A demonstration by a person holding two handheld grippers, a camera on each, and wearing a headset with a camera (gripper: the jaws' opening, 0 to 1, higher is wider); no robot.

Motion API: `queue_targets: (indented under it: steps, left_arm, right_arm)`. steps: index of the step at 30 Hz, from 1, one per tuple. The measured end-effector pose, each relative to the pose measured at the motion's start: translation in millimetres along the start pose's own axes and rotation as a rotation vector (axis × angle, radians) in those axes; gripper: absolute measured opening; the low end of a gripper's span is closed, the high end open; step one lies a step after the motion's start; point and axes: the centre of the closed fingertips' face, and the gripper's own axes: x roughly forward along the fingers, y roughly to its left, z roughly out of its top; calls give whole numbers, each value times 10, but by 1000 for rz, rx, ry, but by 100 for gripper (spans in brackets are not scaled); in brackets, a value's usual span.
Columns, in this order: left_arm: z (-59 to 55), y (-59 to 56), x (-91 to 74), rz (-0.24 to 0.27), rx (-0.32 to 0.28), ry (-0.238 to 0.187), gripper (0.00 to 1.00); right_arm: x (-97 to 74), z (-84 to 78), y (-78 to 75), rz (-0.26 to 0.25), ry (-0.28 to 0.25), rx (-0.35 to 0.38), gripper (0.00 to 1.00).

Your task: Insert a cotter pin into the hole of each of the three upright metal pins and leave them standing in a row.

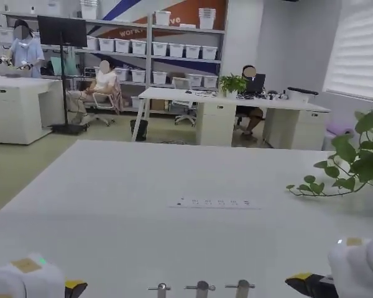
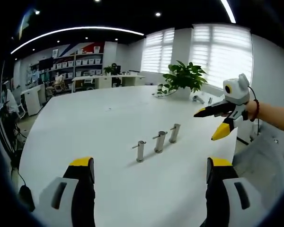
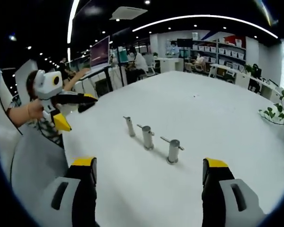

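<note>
Three upright metal pins stand in a row on the white table (image 1: 174, 174): left pin (image 1: 160, 288), middle pin (image 1: 201, 287), right pin (image 1: 240, 286). A thin cotter pin crosses the top of each. The left gripper view shows the row (image 2: 159, 141) ahead of my left gripper (image 2: 150, 165), which is open and holds nothing. In the right gripper view the same row (image 3: 147, 137) lies ahead of my right gripper (image 3: 149, 163), also open with nothing in it. Each gripper hangs apart from the pins, one on either side. The right gripper (image 2: 204, 126) shows open across the row from the left.
A leafy potted plant (image 1: 354, 161) reaches over the table's right side. A flush socket strip (image 1: 214, 202) sits mid-table beyond the pins. Behind are desks, shelving with white bins and seated people.
</note>
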Motion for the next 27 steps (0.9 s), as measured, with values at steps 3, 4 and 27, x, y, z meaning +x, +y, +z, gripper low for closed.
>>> queue_targets:
  steps: [3, 4, 27]
  left_arm:
    - [29, -10, -53, 17, 14, -7, 99]
    - [33, -7, -61, 19, 11, -9, 99]
    - [0, 40, -173, 70, -3, 0, 97]
  right_arm:
    - [-29, -3, 39, -9, -15, 28, 96]
    - [-31, -1, 41, -14, -20, 26, 97]
    - [-102, 45, 82, -47, -93, 125, 96]
